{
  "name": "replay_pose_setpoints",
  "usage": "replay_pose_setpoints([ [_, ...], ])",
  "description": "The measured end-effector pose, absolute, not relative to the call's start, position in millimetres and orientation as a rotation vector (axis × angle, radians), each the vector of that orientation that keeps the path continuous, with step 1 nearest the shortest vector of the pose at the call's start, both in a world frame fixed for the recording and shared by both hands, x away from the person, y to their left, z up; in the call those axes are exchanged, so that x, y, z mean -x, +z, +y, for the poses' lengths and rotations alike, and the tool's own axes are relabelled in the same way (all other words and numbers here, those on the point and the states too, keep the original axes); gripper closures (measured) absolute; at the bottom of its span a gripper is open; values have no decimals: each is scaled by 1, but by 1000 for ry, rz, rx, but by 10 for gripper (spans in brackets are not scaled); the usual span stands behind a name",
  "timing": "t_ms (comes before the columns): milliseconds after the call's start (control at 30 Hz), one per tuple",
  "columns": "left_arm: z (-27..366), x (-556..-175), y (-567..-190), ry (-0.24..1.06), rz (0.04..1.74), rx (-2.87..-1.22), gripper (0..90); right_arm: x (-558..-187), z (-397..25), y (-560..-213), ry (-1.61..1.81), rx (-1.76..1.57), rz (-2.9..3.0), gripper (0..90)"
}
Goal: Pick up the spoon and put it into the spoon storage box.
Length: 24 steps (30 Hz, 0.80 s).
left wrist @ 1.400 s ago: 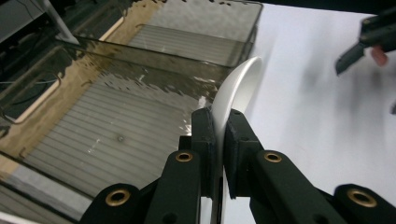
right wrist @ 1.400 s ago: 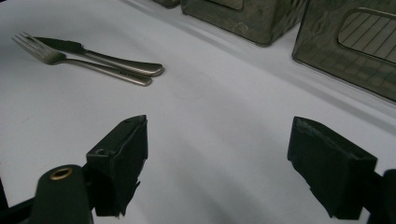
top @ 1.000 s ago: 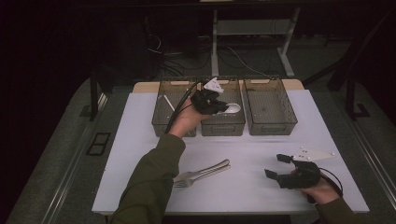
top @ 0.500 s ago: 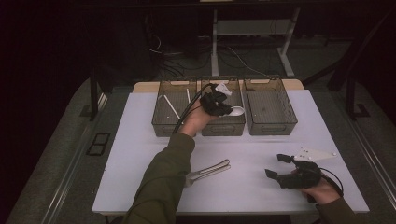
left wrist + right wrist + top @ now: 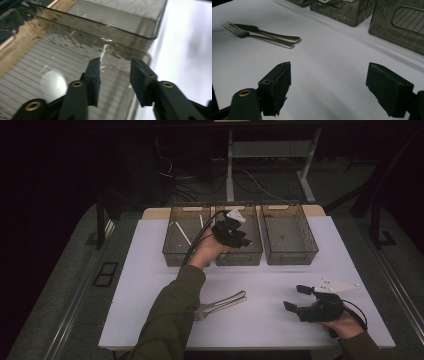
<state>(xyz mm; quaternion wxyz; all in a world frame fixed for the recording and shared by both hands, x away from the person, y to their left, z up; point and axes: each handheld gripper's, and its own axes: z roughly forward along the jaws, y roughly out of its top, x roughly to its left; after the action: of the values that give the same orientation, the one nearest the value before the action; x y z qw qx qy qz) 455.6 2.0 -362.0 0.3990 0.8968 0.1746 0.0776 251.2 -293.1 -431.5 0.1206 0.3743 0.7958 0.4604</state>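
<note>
Your left claw (image 5: 240, 237) hung over the middle bin (image 5: 252, 255), jaws spread and holding nothing; a spoon (image 5: 53, 81) lay on that bin's floor. Your right claw (image 5: 295, 299) rested on the table (image 5: 150, 270), jaws wide apart, with the fork (image 5: 249, 36) and knife (image 5: 272, 33) side by side well ahead of it.

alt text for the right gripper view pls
The right gripper hovers over the white table with its two black jaws wide apart and nothing between them. Beyond, at upper left, a fork and a knife lie side by side; smoky clear bins line the top edge.
</note>
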Motion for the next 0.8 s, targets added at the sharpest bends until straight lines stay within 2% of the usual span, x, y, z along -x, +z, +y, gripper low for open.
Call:
replay_pose_setpoints([
  [367, 18, -431, -356, 135, 472, -2209, 438, -253, -292, -432, 1339, -1089, 2328, 199],
  [800, 43, -387, -361, 134, 462, -2163, 378, -252, -292, -433, 1328, -1097, 2327, 199],
])
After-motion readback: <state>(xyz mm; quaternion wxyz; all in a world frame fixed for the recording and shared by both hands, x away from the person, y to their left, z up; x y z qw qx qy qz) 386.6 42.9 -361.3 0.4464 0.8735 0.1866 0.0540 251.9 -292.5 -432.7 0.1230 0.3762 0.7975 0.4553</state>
